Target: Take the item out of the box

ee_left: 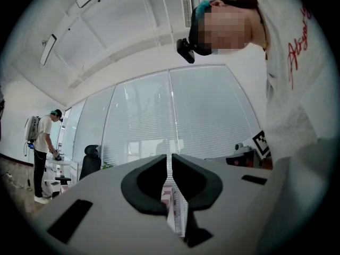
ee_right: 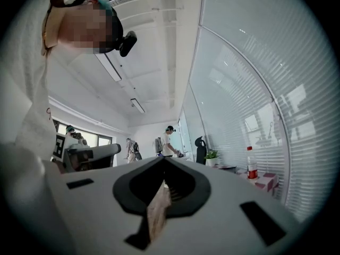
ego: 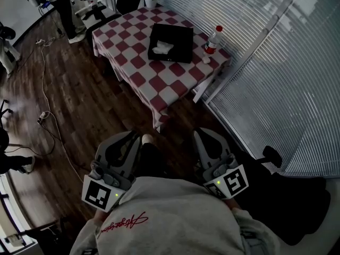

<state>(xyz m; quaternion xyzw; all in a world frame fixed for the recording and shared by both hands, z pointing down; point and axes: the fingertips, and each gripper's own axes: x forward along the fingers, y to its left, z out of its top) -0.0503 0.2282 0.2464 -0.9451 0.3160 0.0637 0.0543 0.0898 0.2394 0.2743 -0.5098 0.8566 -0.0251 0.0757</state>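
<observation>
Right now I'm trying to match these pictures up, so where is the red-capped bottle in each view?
Head view: red-capped bottle upper middle, at the checked table right edge, beside the black box.
Left gripper view: not in it.
Right gripper view: right of middle, before the window blinds.
Shared landmark: the window blinds.

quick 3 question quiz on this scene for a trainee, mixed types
1. True or false: the black box on the checked table is empty.
2. In the head view the bottle stands: A left of the box; B right of it; C inside it.
3. Is the left hand-held gripper or the right hand-held gripper at the box?
Key: 1 false, a white item lies in it; 2 B; 3 no.
</observation>
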